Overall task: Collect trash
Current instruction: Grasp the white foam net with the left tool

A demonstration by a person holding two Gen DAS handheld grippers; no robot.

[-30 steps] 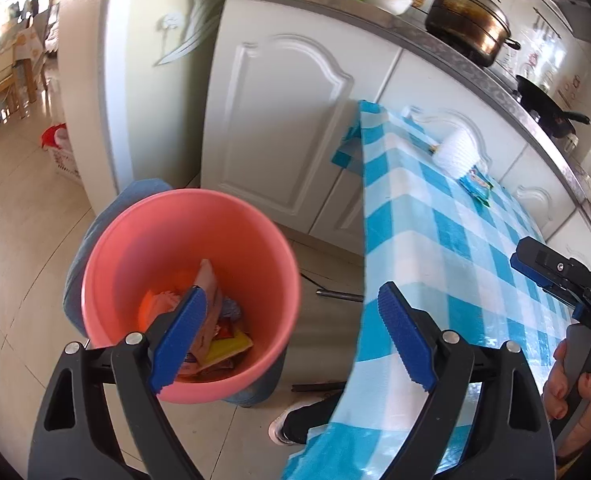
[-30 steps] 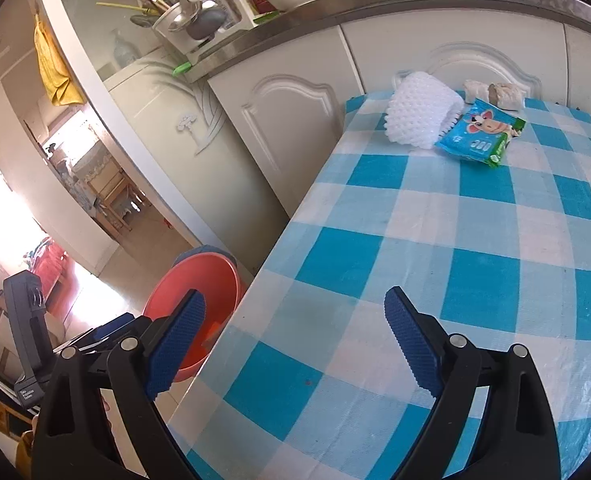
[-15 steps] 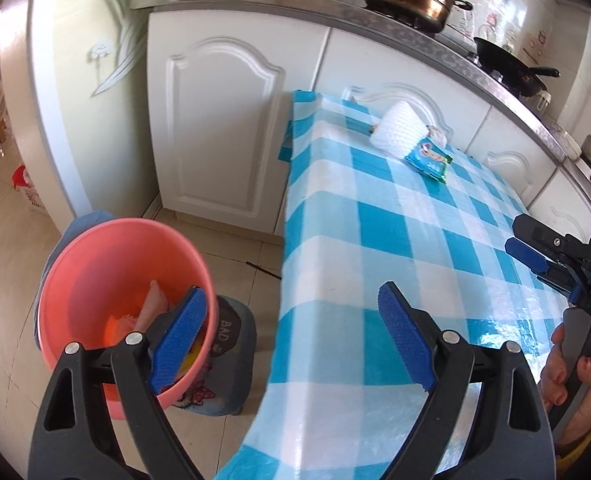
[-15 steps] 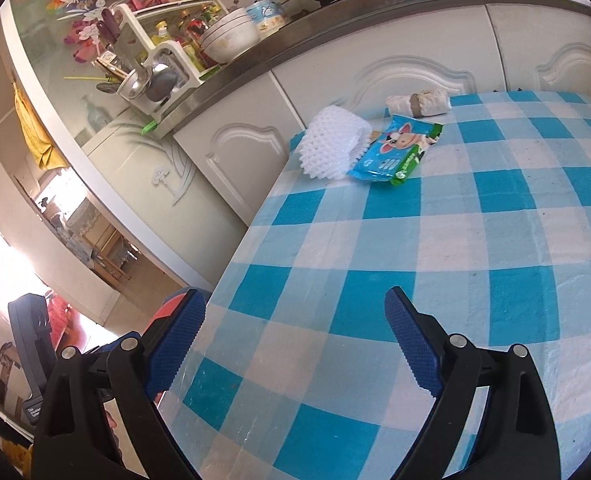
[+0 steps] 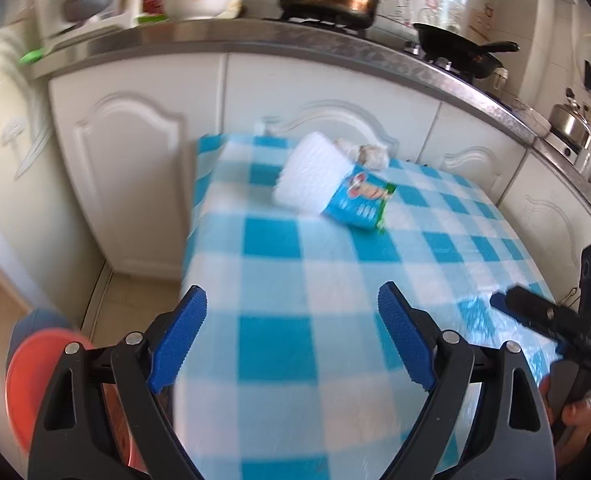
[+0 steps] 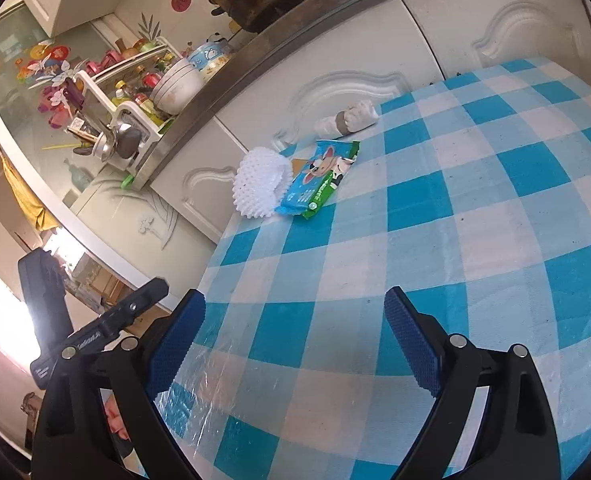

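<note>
blue-and-white checked plastic cloth is covering the table (image 6: pixel 475 240), glossy and creased near its front edge, and three bits of trash are lying together at its far corner beside the white cabinet doors (image 5: pixel 135 168). taking the foam fruit net (image 6: pixel 260 184) as the landmark: it is a white, knobbly, springy-looking sleeve lying on its side; the blue wrapper (image 6: pixel 319 178), a flat crinkly packet with a cartoon print and a green edge, is touching it on the side away from the table corner; the crumpled tissue (image 6: pixel 347 120), a soft white wad with a darker band round it, is lying just behind the wrapper, toward the cabinets.

the left tongs (image 5: pixel 291 340) are standing wide open with nothing between the ridged blue pads, hanging over the near part of the table, well short of the net. the right tongs (image 6: pixel 295 344) are likewise gaping and empty, also well apart from the net.

the red bucket (image 5: pixel 27 380) is sitting on the floor, off the table's edge, far from the net on the near side.

the step in hand seems to be reaching for the next piece. the next move is probably calling for one pair of tongs to travel across to the net or wrapper, straddle it and squeeze gently, since the foam will likely squash and the packet may slide on the slick cloth.
</note>
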